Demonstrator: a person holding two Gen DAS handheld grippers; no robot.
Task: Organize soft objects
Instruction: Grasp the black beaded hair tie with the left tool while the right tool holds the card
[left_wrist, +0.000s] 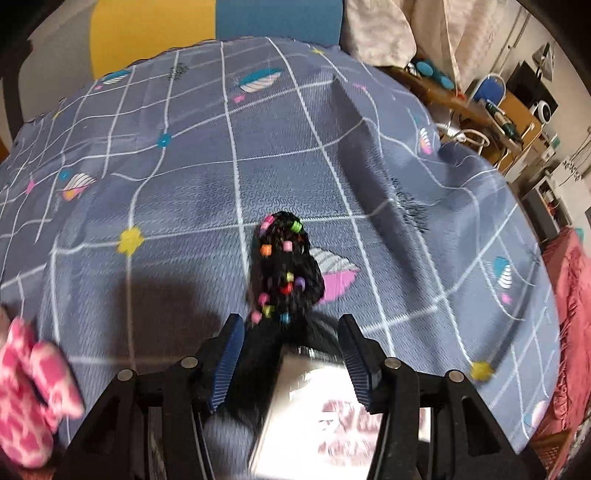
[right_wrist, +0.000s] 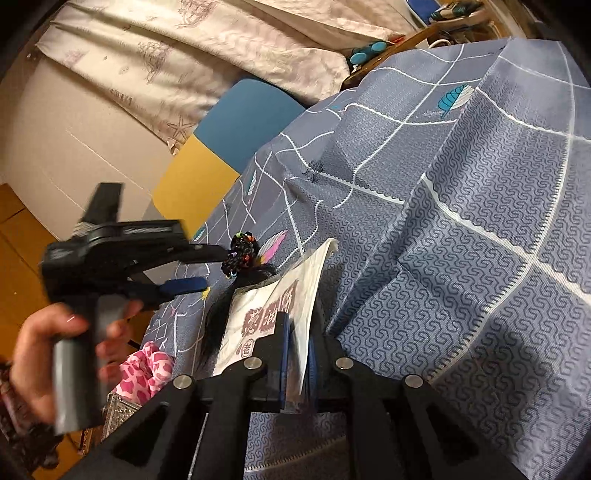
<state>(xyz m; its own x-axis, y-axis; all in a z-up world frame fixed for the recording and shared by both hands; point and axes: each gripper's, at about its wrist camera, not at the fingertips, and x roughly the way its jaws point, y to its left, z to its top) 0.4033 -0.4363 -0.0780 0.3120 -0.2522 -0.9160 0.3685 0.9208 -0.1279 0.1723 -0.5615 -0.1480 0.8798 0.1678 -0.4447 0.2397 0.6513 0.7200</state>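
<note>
A black woven hair piece with coloured beads (left_wrist: 282, 271) lies on the blue-grey patterned cloth (left_wrist: 184, 166), its long black tail running down under a white plastic bag (left_wrist: 314, 406). My left gripper (left_wrist: 291, 339) is open, its blue pads on either side of the tail just behind the beaded part. In the right wrist view the beaded piece (right_wrist: 241, 254) lies just past the left gripper's fingers (right_wrist: 184, 285). My right gripper (right_wrist: 297, 354) is shut on the edge of the white bag (right_wrist: 273, 295), which has red-brown print.
A pink and white spotted soft item (left_wrist: 29, 384) lies at the cloth's left edge; it also shows in the right wrist view (right_wrist: 146, 371). Blue and yellow chairs (left_wrist: 277, 18) stand behind the table. A cluttered wooden desk (left_wrist: 517, 110) is at the right.
</note>
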